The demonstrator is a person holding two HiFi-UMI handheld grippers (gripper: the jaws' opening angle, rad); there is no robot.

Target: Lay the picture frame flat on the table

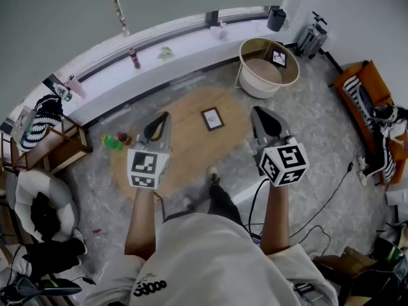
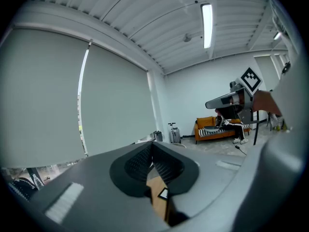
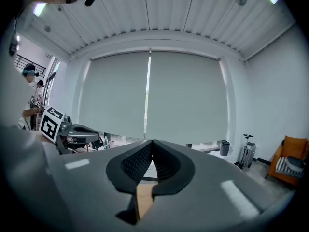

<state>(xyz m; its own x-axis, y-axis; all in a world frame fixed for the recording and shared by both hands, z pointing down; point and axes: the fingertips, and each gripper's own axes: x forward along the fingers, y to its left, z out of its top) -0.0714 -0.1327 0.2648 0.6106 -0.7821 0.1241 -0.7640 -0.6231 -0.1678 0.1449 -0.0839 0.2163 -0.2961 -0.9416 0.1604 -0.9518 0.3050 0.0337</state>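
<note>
On my far left in the head view a wooden chair (image 1: pixel 54 146) stands under the window ledge (image 1: pixel 159 43), and a white cushion (image 1: pixel 32 193) lies nearer to me than the chair. A couple of green bottles (image 1: pixel 113 143) sit at the left rim of the round wooden surface (image 1: pixel 185 152); I cannot tell whether they stand on it or just beside it.

The left hand-held gripper (image 1: pixel 162 125) hangs above the left part of that surface, pointing away from me. Its own view shows the ribbed pads of the left hand-held gripper (image 2: pixel 152 153) pressed together at the tips, clenched on nothing.

The picture frame (image 1: pixel 212 118) lies flat on the surface, face up, between the two tools and well apart from both. I also catch the picture frame (image 2: pixel 163 194) through the slit below the left pads.

The right hand-held gripper (image 1: pixel 262 121) is raised over the right edge of the surface, level with its partner. In its own view the right hand-held gripper (image 3: pixel 152 153) is clenched too, pad against pad, with nothing between them.

Past it stands a white round basket (image 1: pixel 255 85) near the ledge, and an orange sofa (image 1: pixel 363 85) against the far right wall
</note>
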